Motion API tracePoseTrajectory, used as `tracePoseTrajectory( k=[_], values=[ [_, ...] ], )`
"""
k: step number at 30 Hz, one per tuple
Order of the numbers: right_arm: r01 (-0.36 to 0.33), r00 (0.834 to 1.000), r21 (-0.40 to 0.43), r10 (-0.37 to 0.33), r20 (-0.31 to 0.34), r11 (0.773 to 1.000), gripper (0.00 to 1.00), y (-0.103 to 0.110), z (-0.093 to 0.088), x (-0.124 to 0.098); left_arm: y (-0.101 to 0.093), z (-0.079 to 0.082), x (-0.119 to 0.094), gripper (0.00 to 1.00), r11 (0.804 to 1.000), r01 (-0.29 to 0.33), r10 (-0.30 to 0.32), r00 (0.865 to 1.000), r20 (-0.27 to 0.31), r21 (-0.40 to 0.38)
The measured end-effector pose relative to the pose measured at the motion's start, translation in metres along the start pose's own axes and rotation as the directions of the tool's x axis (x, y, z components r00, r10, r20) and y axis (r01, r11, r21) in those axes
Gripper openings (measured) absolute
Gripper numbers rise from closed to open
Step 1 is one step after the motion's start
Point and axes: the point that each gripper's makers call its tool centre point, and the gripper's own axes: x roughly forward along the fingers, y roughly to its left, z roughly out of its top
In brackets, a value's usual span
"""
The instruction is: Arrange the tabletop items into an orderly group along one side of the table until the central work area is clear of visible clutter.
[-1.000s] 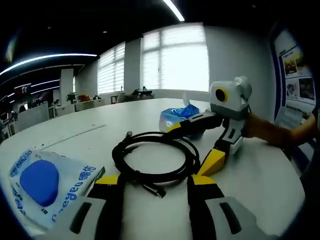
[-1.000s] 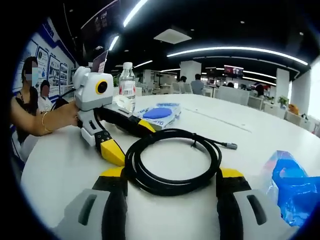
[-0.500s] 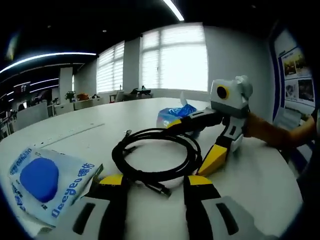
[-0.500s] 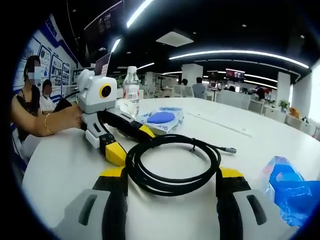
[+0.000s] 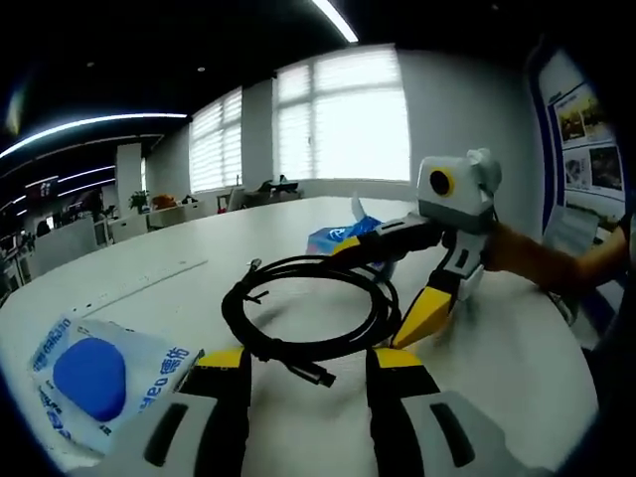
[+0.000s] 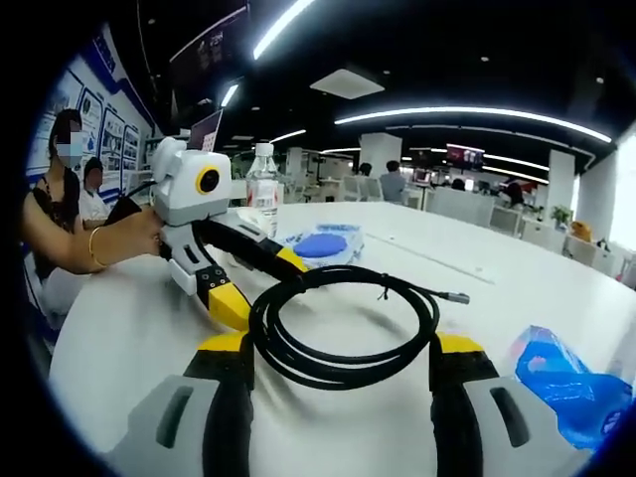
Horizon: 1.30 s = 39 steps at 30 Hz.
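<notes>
Both tools edged back; cable coil point(image 6: 343, 323) between jaws

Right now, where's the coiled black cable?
The coiled black cable lies on the white table, just ahead of the right gripper; in the left gripper view it sits between the blue-and-white packet and the blue bag.

Changes since a second ago: slight camera drift only.
My left gripper point(image 5: 303, 360) has eased back: wipes pack point(image 5: 99, 378) sits lower at 8 o'clock; blue bag point(image 6: 571, 390) slid toward 4 o'clock.
</notes>
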Motion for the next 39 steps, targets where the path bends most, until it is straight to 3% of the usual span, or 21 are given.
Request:
tracePoseTrajectory(
  k=[24, 32, 39],
  values=[
    [0.016, 0.999, -0.011, -0.015, 0.036, 1.0, 0.68, 0.016, 0.011, -0.029, -0.026, 0.022, -0.02, 0.45, 0.997, -0.016, 0.015, 1.0, 0.019, 0.079],
    [0.015, 1.0, -0.001, -0.015, 0.024, 1.0, 0.68, 0.022, -0.003, -0.034, -0.037, 0.012, -0.018, 0.45, 0.996, -0.01, 0.011, 1.0, -0.01, 0.087],
    [0.02, 0.999, -0.007, -0.019, 0.051, 1.0, 0.68, 0.026, 0.006, -0.045, -0.046, 0.019, -0.023, 0.45, 0.996, -0.007, 0.006, 1.0, 0.008, 0.088]
  ],
)
